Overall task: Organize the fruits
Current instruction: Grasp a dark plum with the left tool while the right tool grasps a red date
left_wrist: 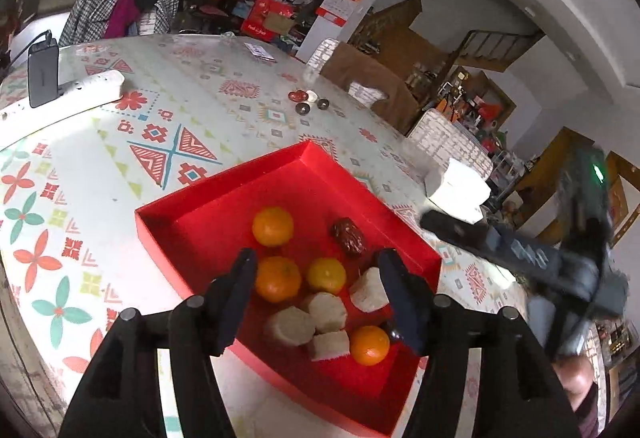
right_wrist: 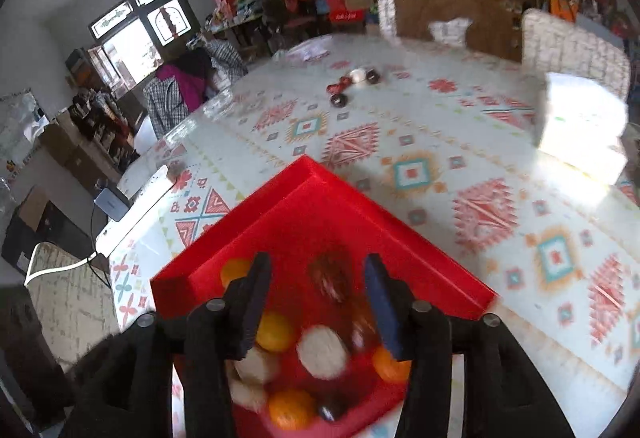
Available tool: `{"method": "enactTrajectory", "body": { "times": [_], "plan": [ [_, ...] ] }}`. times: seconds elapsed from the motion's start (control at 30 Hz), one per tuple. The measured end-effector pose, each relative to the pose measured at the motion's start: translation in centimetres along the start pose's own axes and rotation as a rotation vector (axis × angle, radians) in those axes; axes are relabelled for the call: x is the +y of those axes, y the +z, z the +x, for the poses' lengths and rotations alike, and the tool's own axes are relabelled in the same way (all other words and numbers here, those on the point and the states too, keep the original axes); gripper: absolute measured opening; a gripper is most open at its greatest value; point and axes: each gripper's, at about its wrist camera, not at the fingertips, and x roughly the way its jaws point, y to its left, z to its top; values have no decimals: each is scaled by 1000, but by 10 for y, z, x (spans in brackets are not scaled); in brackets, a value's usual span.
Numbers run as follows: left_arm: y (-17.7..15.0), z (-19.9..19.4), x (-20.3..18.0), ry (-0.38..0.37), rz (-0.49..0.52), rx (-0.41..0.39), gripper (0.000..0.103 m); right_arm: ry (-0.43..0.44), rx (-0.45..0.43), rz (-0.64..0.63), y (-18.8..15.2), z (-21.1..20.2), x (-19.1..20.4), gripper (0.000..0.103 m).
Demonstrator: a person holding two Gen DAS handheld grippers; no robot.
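Observation:
A red box (left_wrist: 224, 186) sits on the patterned table. It holds several oranges (left_wrist: 273, 226), a dark red date (left_wrist: 348, 236) and several pale peeled chunks (left_wrist: 327, 312). My left gripper (left_wrist: 316, 258) hovers open over the box's near half, with the fruit lying loose below its fingers. In the right wrist view, my right gripper (right_wrist: 317, 260) is open over the same box (right_wrist: 400, 238). The date (right_wrist: 332, 276) shows blurred between its fingers, untouched, with oranges (right_wrist: 275, 332) and a pale chunk (right_wrist: 322, 352) below. A finger partly hides another dark fruit (left_wrist: 394, 334).
A white power strip (left_wrist: 80, 86) with a grey charger (left_wrist: 42, 74) lies at the table's far left. Small round caps (left_wrist: 306, 100) sit mid-table, and a white paper pack (left_wrist: 458, 194) is at the right edge. Chairs and cluttered shelves stand beyond the table.

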Motion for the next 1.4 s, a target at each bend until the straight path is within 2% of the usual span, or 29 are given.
{"method": "enactTrajectory", "body": {
  "times": [0.17,0.27,0.37,0.5,0.6,0.7,0.83,0.97,1.2,1.4],
  "plan": [
    [-7,-2,-11,-1,35,25,63,-44,-28,3,-50,-53,-29,54],
    [-14,-3,-24,-7,61,36,63,-106,-63,25,-86,-95,-55,58],
    [-23,-5,-44,-29,100,50,63,-189,-116,98,-125,-139,-90,64],
    [-38,-11,-79,-74,167,62,63,-269,-143,250,-175,-190,-145,64],
    [-54,-14,-108,-111,222,71,71,-324,-160,359,-207,-223,-184,64],
    [-72,-7,-136,-127,280,107,71,-364,-170,443,-231,-247,-216,64],
    [-95,7,-165,-150,339,172,71,-391,-160,495,-245,-258,-244,65],
    [-111,13,-189,-155,391,207,71,-408,-122,476,-232,-244,-260,65],
    [-122,15,-213,-110,480,204,71,-440,-116,496,-206,-212,-293,65],
    [-129,39,-229,-71,511,231,71,-442,-109,483,-201,-195,-295,65]
  ]
}}
